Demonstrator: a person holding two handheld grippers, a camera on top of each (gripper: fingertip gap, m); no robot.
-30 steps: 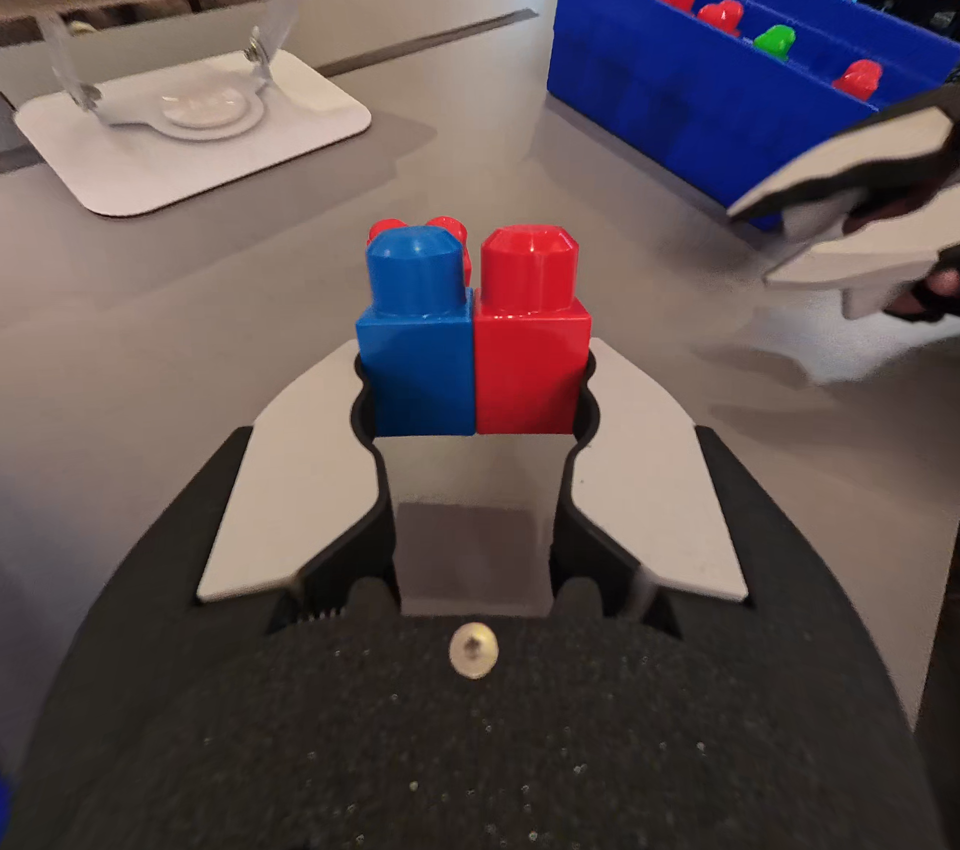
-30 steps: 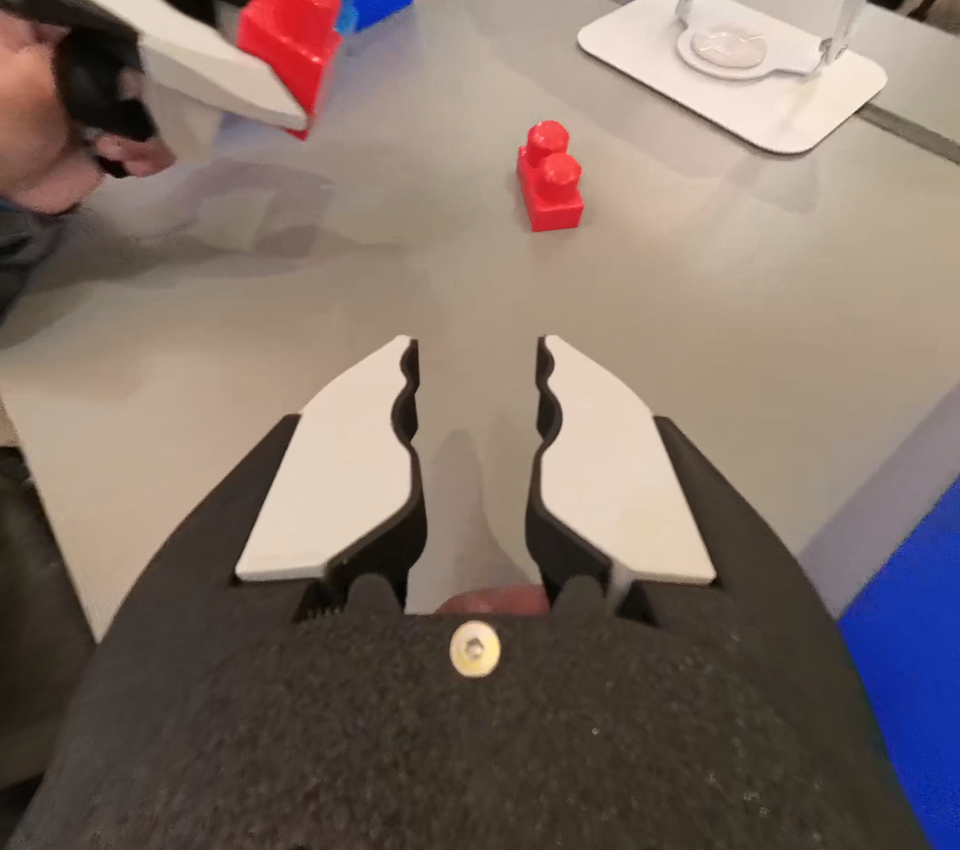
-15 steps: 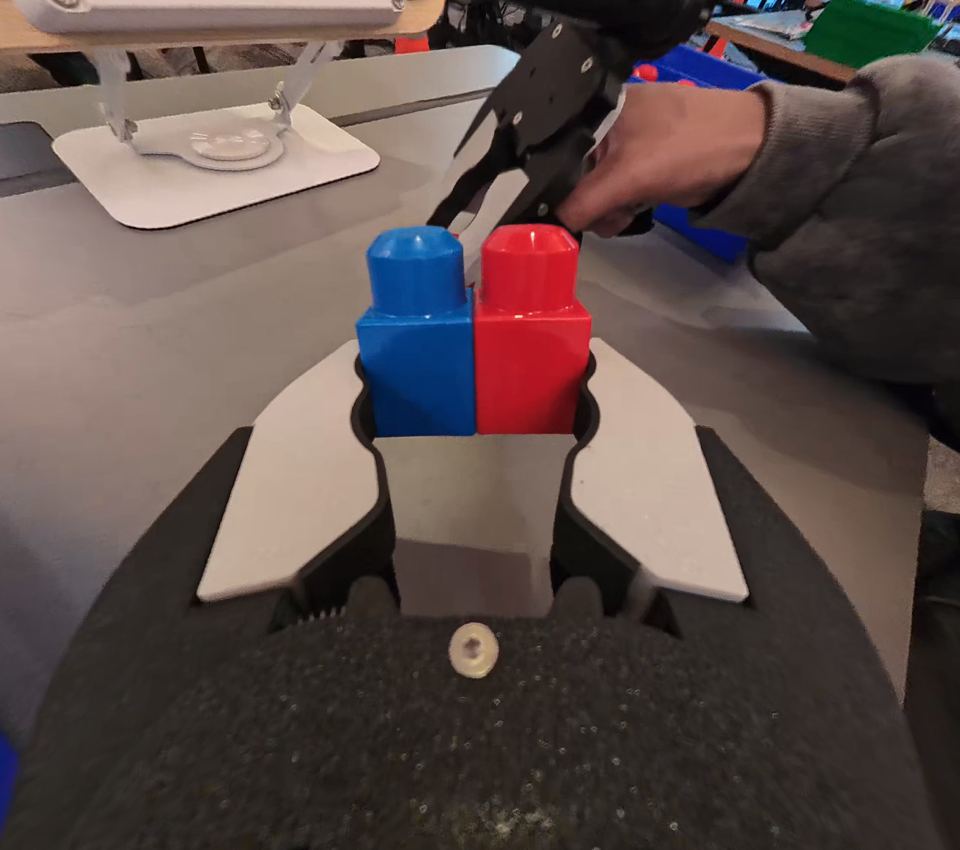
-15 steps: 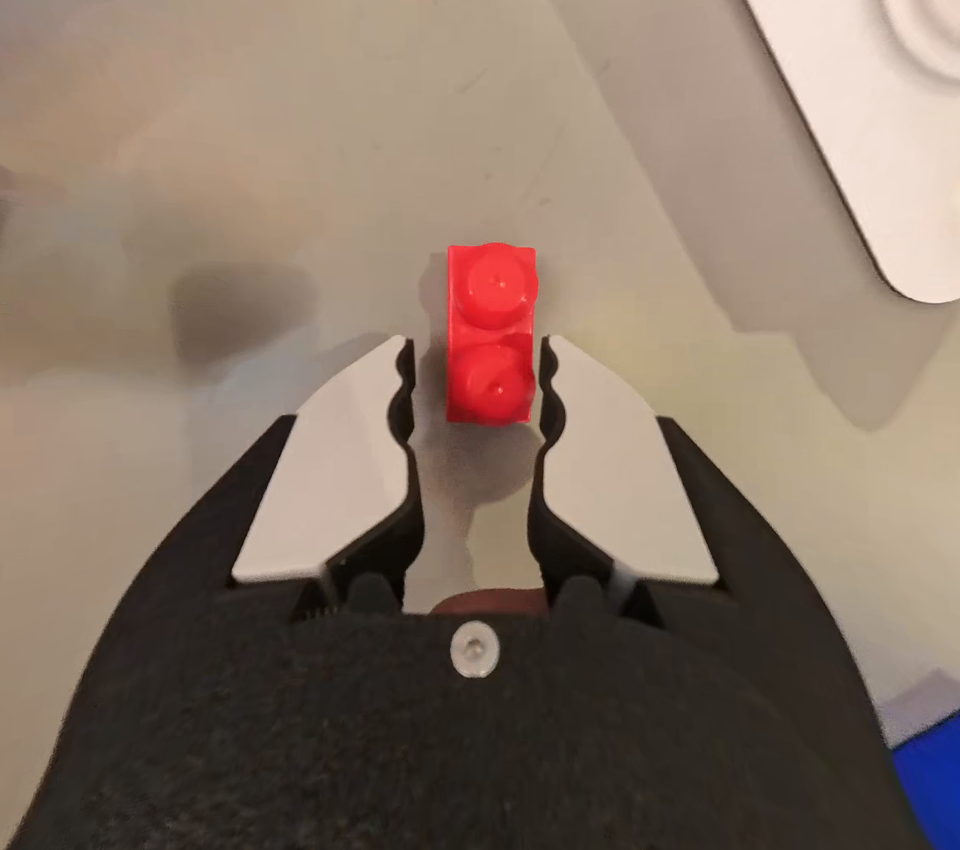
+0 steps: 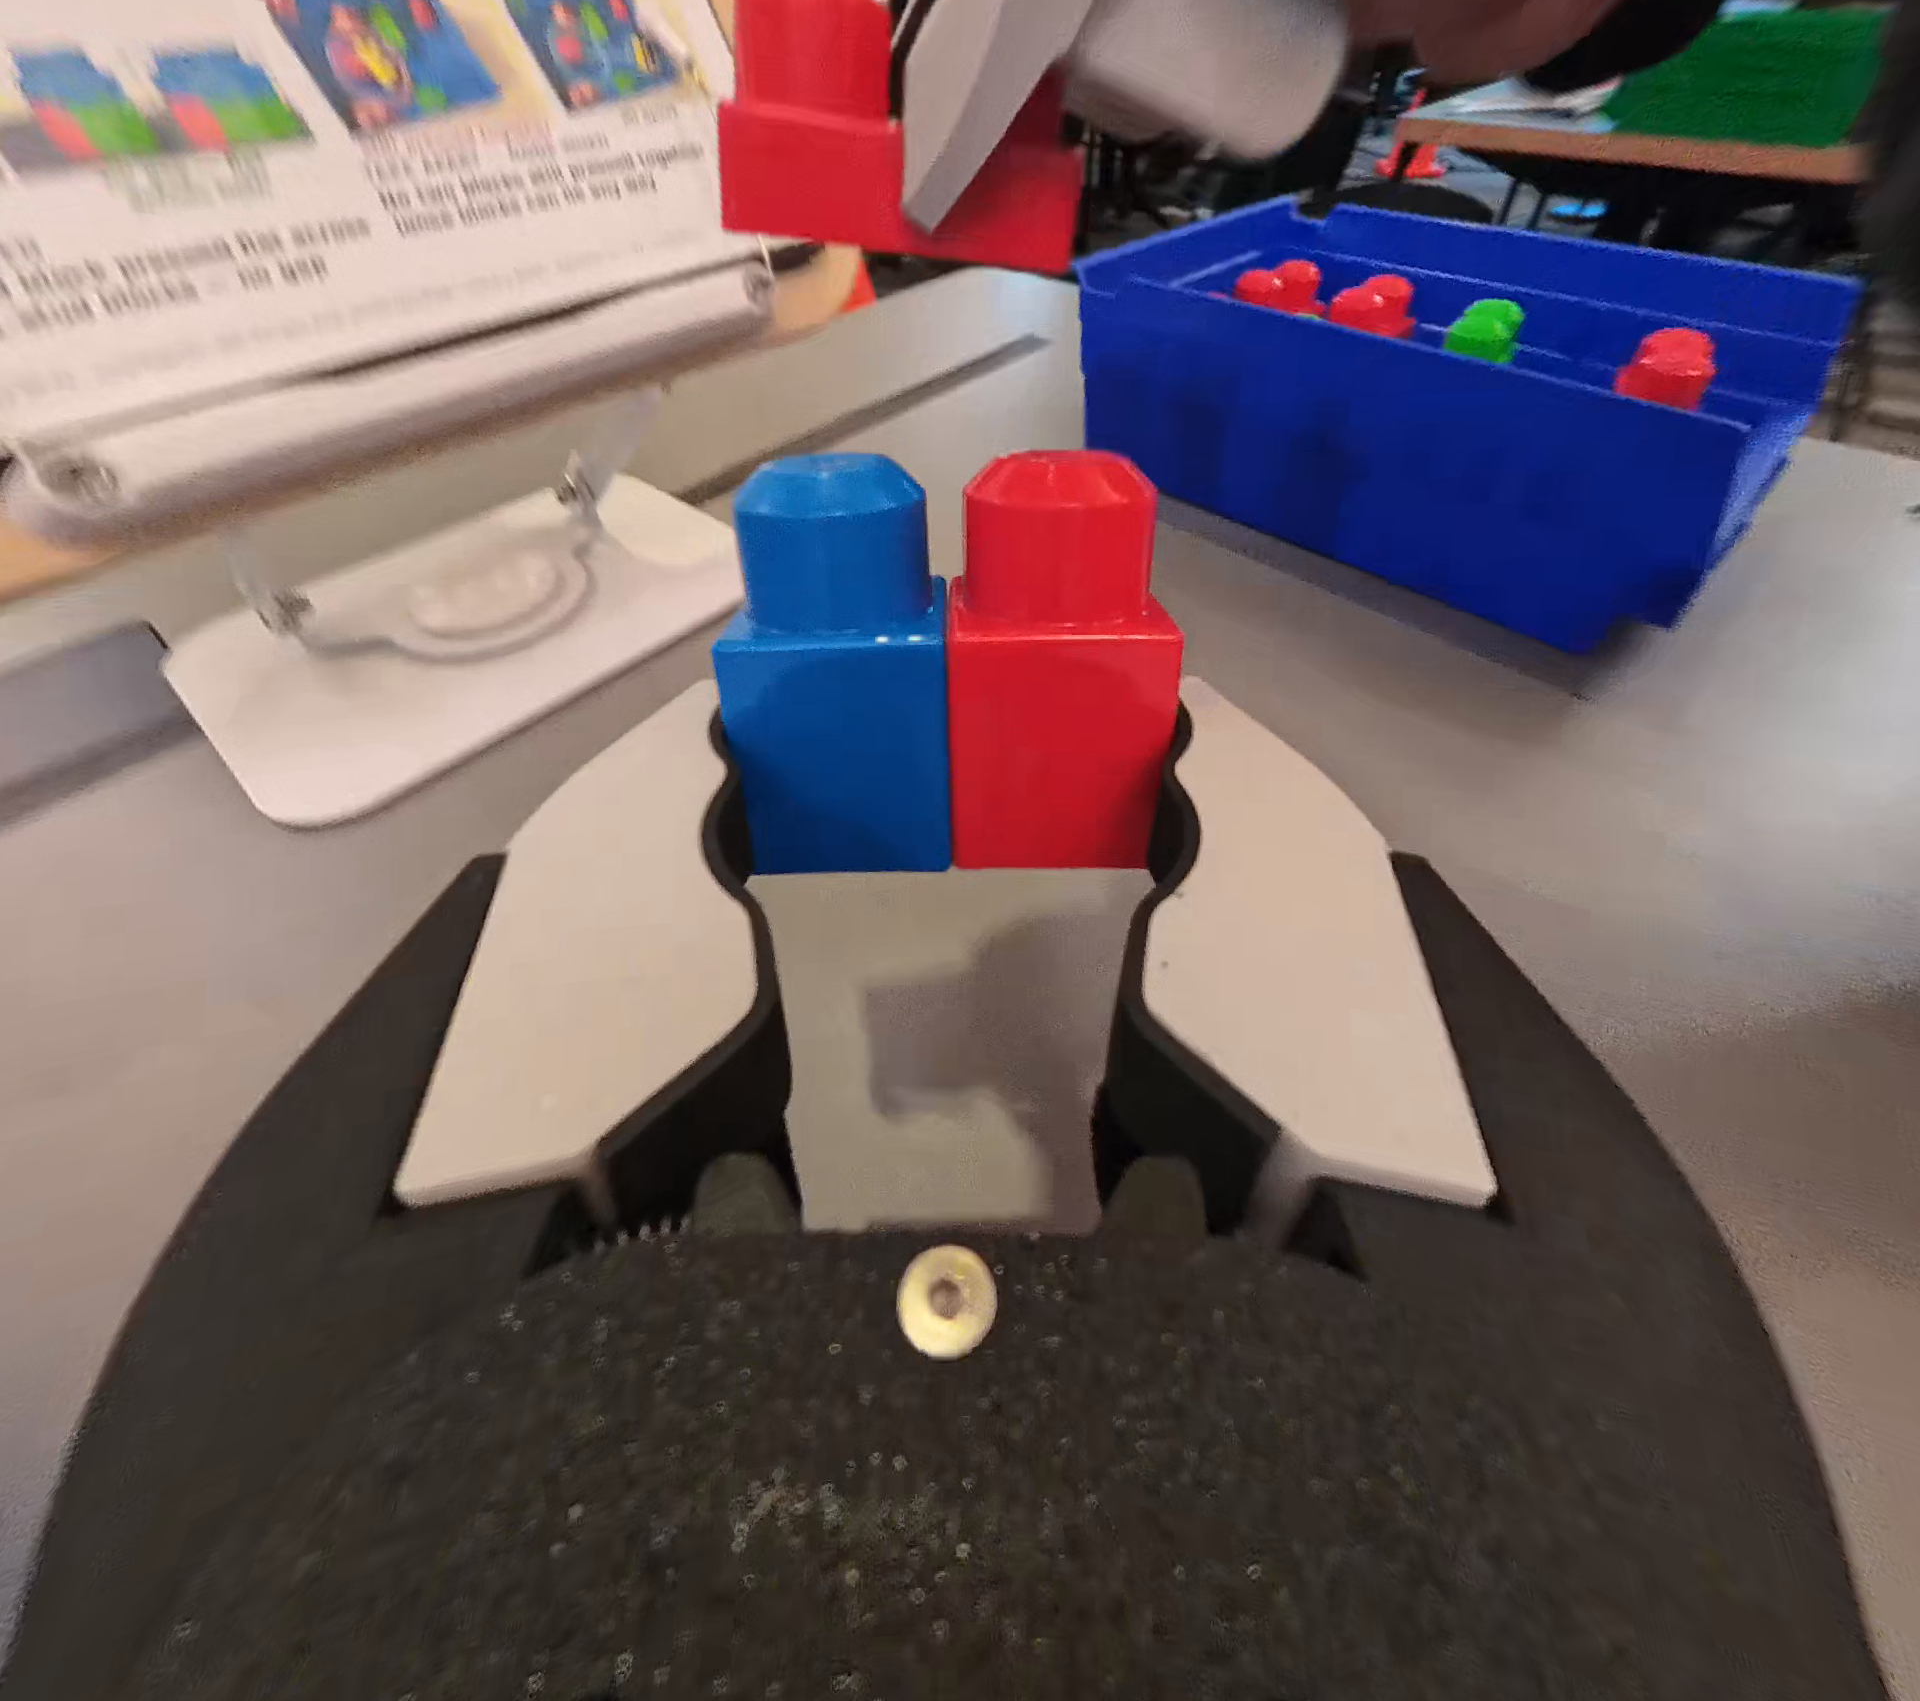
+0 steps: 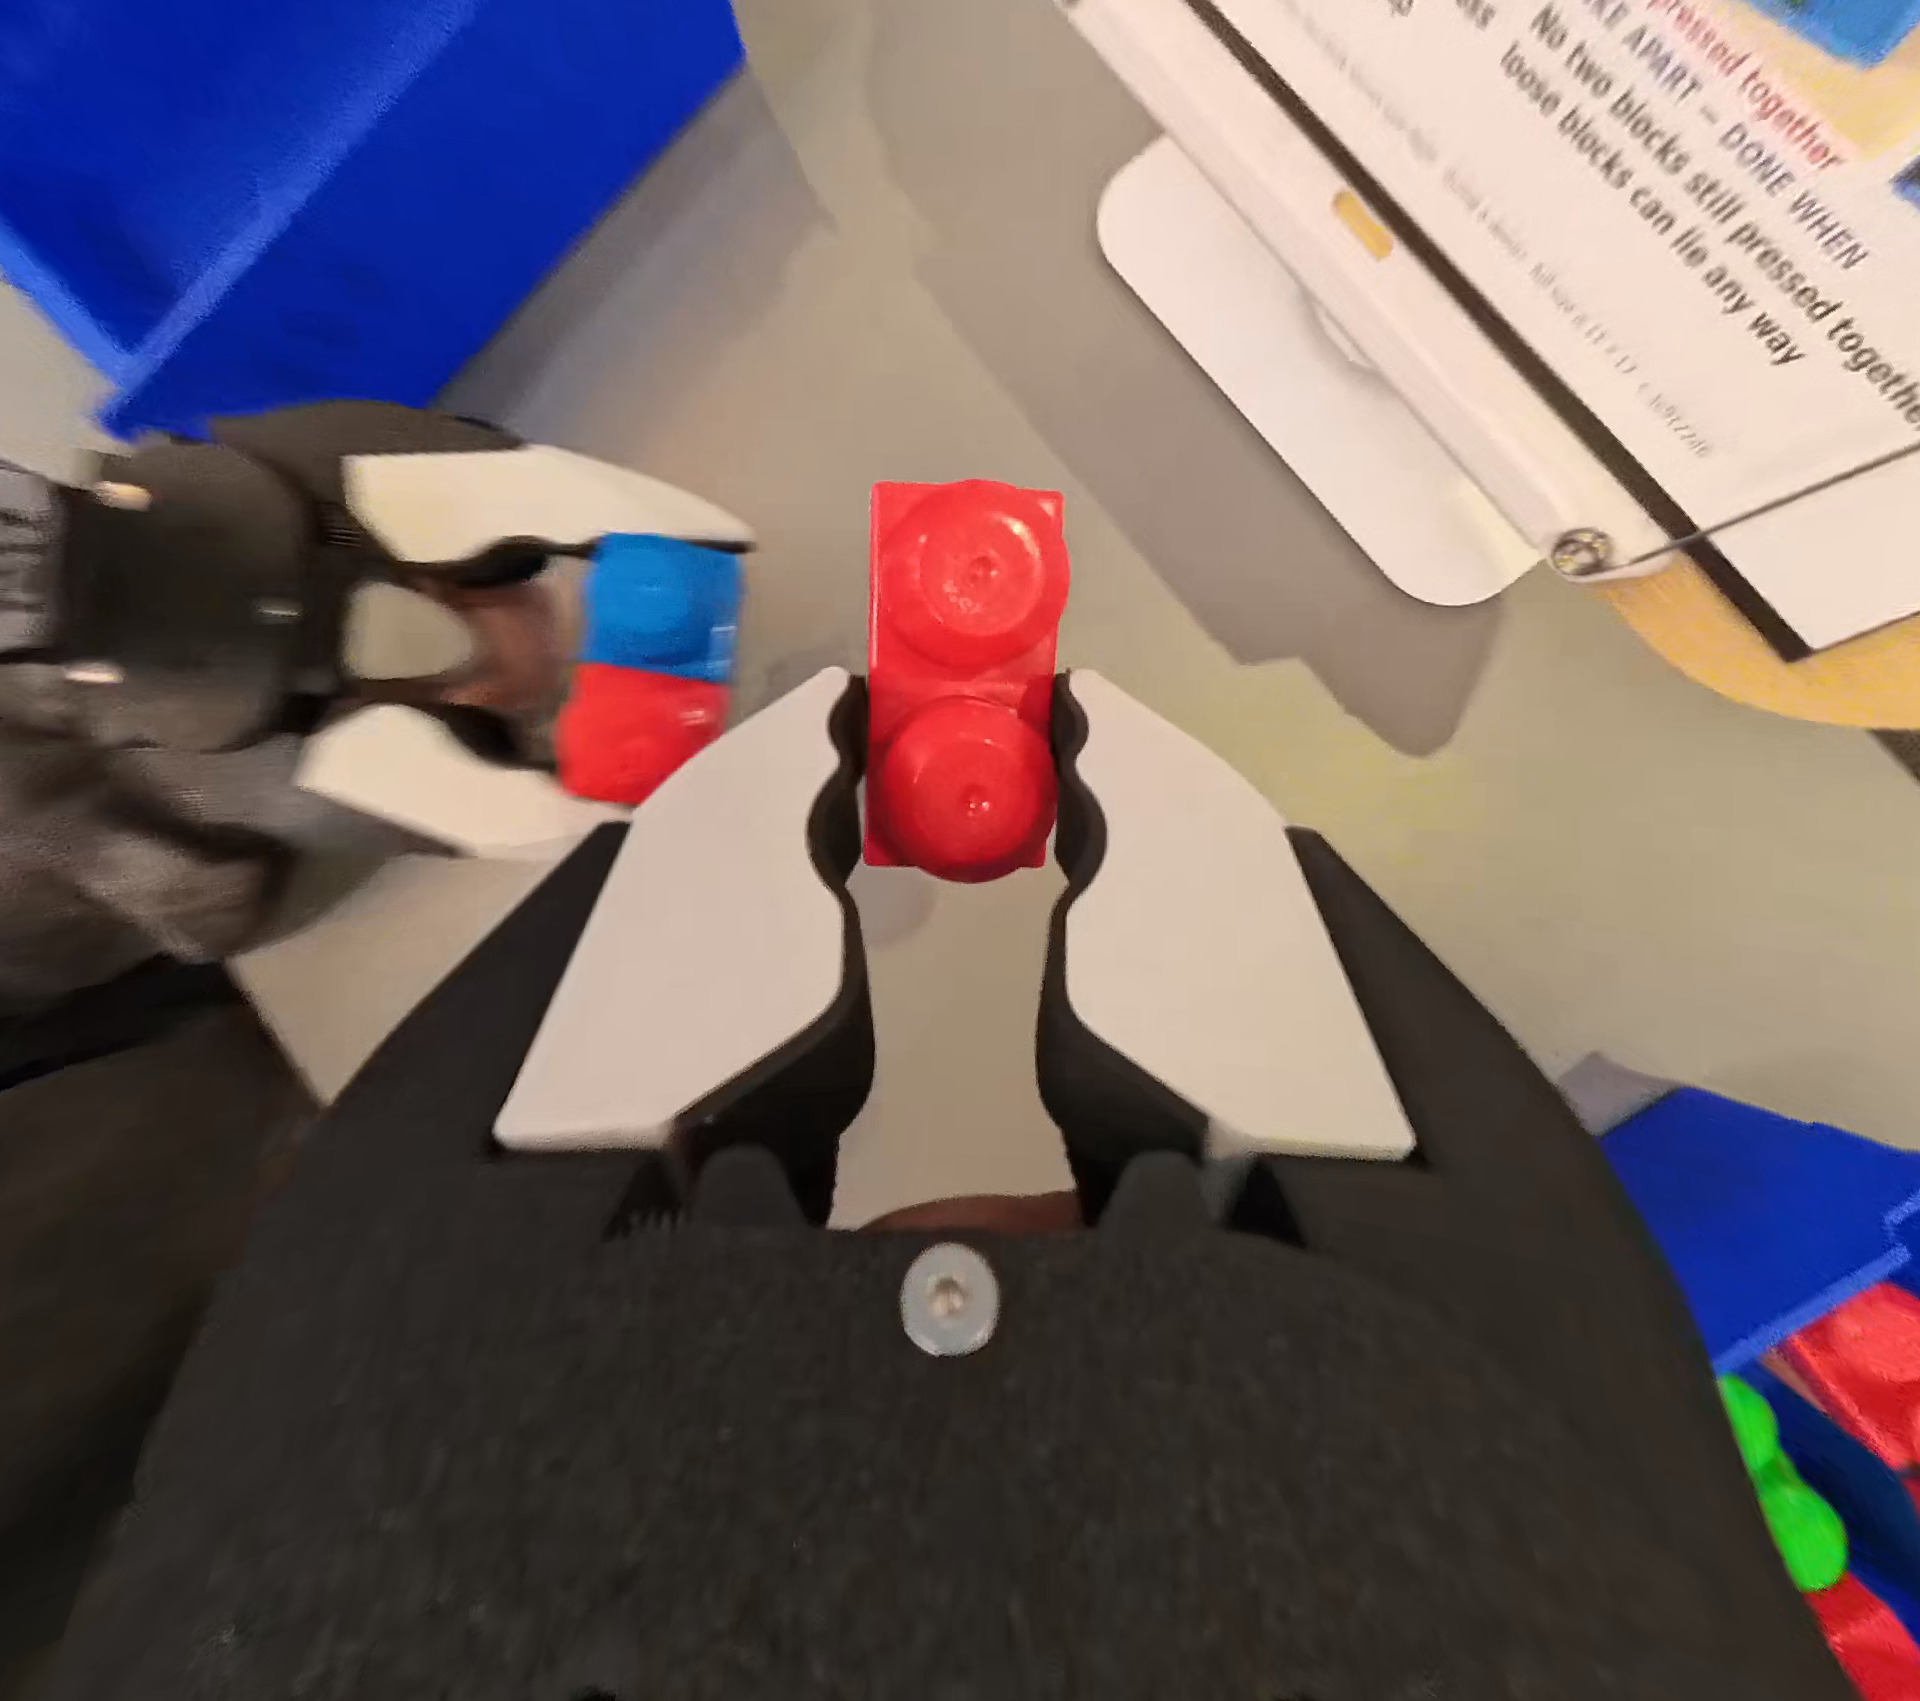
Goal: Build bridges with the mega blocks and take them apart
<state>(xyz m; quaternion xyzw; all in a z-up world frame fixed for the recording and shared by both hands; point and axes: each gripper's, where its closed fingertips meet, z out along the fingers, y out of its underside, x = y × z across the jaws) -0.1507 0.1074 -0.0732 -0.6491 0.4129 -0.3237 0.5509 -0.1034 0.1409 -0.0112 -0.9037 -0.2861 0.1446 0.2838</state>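
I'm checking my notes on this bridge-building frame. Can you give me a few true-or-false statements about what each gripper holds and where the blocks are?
1. The left gripper clamps a blue block and a red block side by side. True.
2. The right gripper is empty. False: it is shut on a red two-stud block.
3. The two-stud block rests on the table. False: it is held in the air.
4. The blue bin holds red and green blocks. True.

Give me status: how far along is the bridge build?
Done: left gripper holds the two piers side by side, a blue block and a red block. In hand: right gripper grips the two-stud red block, held up off the table. Left: press it across both piers; then take it apart.
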